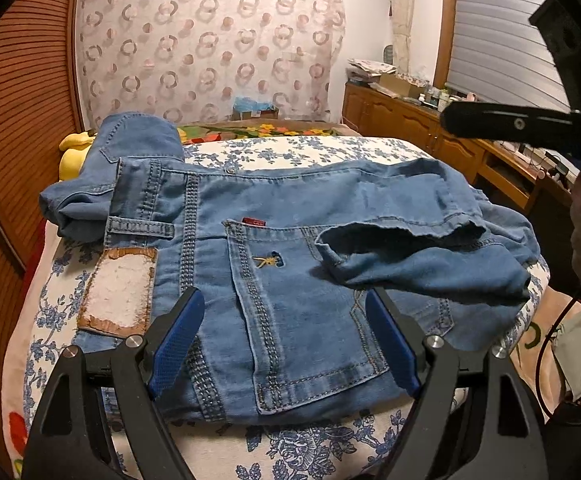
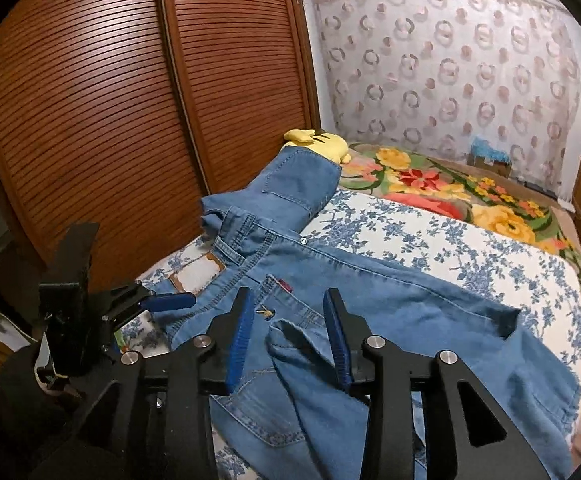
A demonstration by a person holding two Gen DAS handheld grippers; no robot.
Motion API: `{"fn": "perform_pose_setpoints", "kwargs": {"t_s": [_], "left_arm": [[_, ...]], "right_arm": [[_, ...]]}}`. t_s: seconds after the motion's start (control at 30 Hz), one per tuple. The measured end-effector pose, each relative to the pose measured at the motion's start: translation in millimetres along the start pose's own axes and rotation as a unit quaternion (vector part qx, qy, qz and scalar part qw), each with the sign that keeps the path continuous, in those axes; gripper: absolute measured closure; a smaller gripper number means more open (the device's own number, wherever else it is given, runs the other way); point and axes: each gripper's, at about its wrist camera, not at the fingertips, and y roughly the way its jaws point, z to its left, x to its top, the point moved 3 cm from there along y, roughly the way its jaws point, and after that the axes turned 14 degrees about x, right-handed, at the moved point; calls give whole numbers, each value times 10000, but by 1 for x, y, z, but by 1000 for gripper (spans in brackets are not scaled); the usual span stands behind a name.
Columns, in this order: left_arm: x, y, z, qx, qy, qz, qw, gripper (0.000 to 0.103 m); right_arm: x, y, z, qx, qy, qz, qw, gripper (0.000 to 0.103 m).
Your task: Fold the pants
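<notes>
Left wrist view: the jeans (image 1: 290, 216) lie across the bed (image 1: 302, 452), seat side up, with the waistband to the left and a worn leather patch (image 1: 120, 292) at its edge. The left gripper (image 1: 286, 316) hangs just above the back pocket (image 1: 302, 308), its jaws spread wide with nothing between them. A leg hem (image 1: 402, 236) lies doubled back over the seat, rumpled and gaping. The cloth is soft, light-blue denim with heavy pale topstitching; the bedcover is white with blue flowers.

Right wrist view: the right gripper (image 2: 288, 332) stands over the same hem (image 2: 286, 332), jaws half apart. The blue ribbed pads flank the loose edge without pressing it, so the leg looks let go. The waistband end humps up toward a yellow plush (image 2: 318, 142) by the slatted wardrobe (image 2: 130, 100).

The step in hand appears to be the lengthwise fold, legs brought up over the seat. The next move likely calls for flattening the crumpled hem and squaring it to the waistband, then taking the folded edge for a second fold. Limp denim will sag and crease if lifted by one corner.
</notes>
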Motion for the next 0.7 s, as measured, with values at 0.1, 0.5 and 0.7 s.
{"fn": "perform_pose_setpoints", "kwargs": {"t_s": [0.1,0.5,0.7], "left_arm": [[4,3,-2,-18,30,0,10000,20],[32,21,-27,-361,357,-64,9987,20],[34,45,-40,-267,621,243,9974,27]], "right_arm": [[-6,-11,-1,-185,-1,-57,9998,63],[-64,-44,-34,-1029,680,208,9922,61],[-75,-28,-39,-999,1046,466,9884,61]]}}
